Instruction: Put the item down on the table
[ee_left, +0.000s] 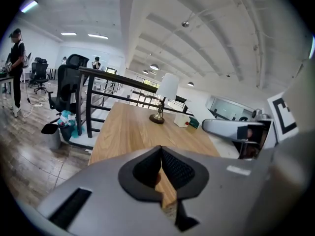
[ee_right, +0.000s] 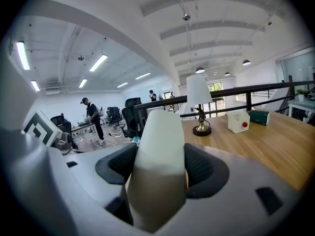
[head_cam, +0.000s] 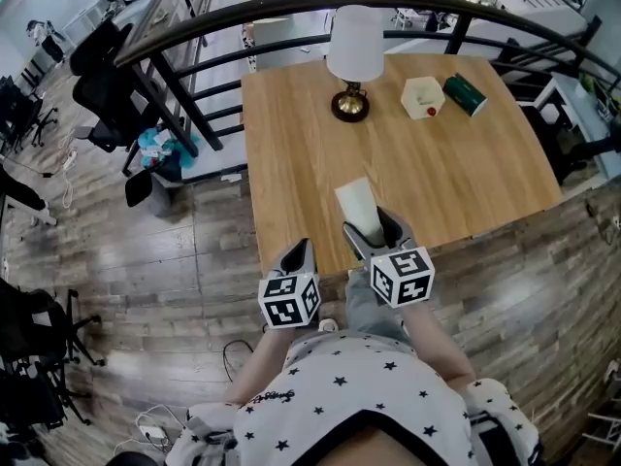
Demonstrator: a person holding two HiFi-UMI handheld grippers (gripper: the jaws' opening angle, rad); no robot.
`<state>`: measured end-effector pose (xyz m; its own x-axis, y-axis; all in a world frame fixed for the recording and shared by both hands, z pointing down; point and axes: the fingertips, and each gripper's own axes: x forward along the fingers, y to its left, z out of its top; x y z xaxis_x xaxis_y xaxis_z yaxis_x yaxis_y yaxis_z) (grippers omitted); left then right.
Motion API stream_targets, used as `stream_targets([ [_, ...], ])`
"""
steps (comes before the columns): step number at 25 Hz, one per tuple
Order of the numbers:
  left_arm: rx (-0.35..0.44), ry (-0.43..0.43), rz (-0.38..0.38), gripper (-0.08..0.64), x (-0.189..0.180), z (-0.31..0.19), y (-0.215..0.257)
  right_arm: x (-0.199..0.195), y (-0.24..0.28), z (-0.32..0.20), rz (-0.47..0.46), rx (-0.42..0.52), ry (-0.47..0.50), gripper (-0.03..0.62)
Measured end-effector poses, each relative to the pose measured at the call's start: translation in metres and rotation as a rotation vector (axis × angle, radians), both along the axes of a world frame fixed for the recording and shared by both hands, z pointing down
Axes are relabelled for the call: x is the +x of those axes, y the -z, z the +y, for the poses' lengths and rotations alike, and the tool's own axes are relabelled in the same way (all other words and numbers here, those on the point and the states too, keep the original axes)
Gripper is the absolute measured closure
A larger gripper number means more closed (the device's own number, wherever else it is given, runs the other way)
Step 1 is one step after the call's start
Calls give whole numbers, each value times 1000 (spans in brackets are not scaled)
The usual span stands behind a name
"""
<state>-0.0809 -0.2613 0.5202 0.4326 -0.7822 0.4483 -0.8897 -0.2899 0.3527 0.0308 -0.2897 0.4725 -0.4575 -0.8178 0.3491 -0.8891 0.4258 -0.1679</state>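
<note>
One item (head_cam: 357,202), clamped in right gripper (head_cam: 375,231) — over near table (head_cam: 466,178) edge

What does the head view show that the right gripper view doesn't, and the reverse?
Only the head view shows the person's star-print shirt, the plank floor and a black bin beside the table. Only the right gripper view shows the ceiling lights and a person standing at a far desk. Both show the right gripper shut on the pale item, the wooden table, the lamp, the white box and the green box.
</note>
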Motion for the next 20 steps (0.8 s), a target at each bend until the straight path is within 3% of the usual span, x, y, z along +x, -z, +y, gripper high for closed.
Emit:
stream_targets([
  [20,-95,116,-5,546,10,-94,-38,5,-106,-132,131,-167,131,295],
])
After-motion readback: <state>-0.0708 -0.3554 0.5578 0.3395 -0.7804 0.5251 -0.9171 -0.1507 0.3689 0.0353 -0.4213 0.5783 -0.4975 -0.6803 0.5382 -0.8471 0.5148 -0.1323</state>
